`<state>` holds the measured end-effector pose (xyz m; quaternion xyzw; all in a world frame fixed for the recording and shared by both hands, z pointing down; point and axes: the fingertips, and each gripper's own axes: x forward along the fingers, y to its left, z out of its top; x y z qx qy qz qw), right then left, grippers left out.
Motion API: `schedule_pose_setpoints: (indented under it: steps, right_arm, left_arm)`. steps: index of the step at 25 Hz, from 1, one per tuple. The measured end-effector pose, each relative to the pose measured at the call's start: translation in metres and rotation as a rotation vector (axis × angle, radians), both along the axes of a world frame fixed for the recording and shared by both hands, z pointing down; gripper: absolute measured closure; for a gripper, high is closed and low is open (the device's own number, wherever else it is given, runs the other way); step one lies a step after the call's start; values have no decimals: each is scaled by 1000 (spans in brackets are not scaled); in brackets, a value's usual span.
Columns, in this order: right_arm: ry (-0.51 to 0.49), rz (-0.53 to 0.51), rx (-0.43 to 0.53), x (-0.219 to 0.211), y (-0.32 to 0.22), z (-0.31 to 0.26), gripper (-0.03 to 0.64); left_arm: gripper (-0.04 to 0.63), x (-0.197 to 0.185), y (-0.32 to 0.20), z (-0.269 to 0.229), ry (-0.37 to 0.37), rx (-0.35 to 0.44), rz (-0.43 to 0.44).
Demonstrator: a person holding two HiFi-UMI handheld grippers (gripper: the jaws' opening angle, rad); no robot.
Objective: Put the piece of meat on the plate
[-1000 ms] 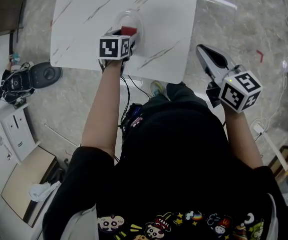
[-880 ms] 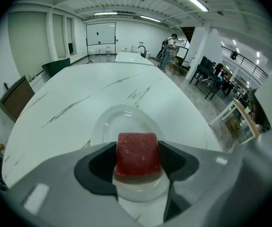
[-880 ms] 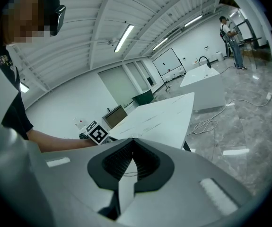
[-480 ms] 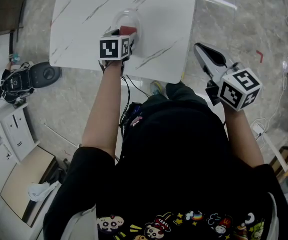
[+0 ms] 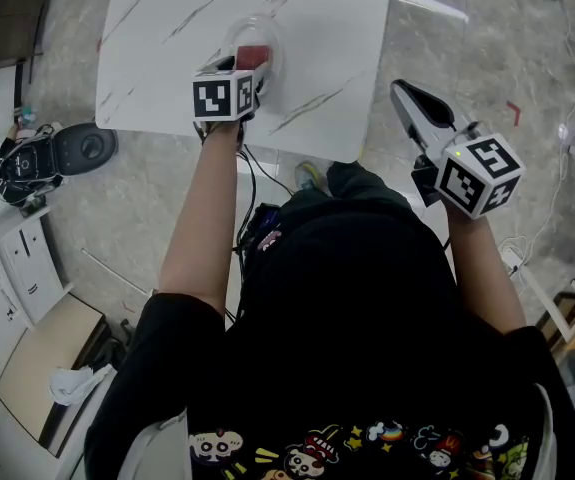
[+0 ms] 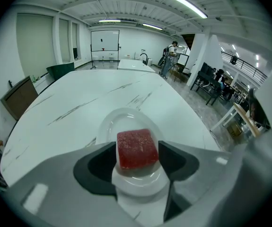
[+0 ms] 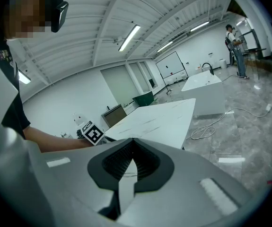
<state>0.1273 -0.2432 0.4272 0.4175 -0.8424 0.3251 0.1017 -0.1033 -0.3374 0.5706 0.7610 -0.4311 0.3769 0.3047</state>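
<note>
On the left, my left tool (image 5: 250, 64) is closed on the piece of meat (image 6: 136, 148): the two jaws press the red block from both sides, only as far apart as the block is wide. The meat is directly over the clear plate (image 6: 108, 124), which stands on the white worktop (image 5: 167, 58). I cannot tell if its underside already rests on the plate or hangs a little above.

I think this is where the risk lies. If I open too high, the block may bounce or slide over the shallow rim onto the worktop. It looks moist, so it may also cling to one jaw and come away when I lift. A jaw tip could push the light plate too.

On the right, my right tool (image 7: 126, 173) is fully closed on nothing, beside the worktop and over the floor.
</note>
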Motion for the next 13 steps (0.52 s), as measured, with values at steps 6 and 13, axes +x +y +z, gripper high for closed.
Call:
schedule_pose_setpoints:
  steps: [6, 13]
  right_arm:
    - [5, 0, 8, -2, 3, -2, 591]
    - [8, 2, 18, -4, 9, -9, 591]
  left_arm:
    - [204, 0, 2, -6, 11, 10, 3]
    - [204, -3, 9, -12, 15, 12, 1]
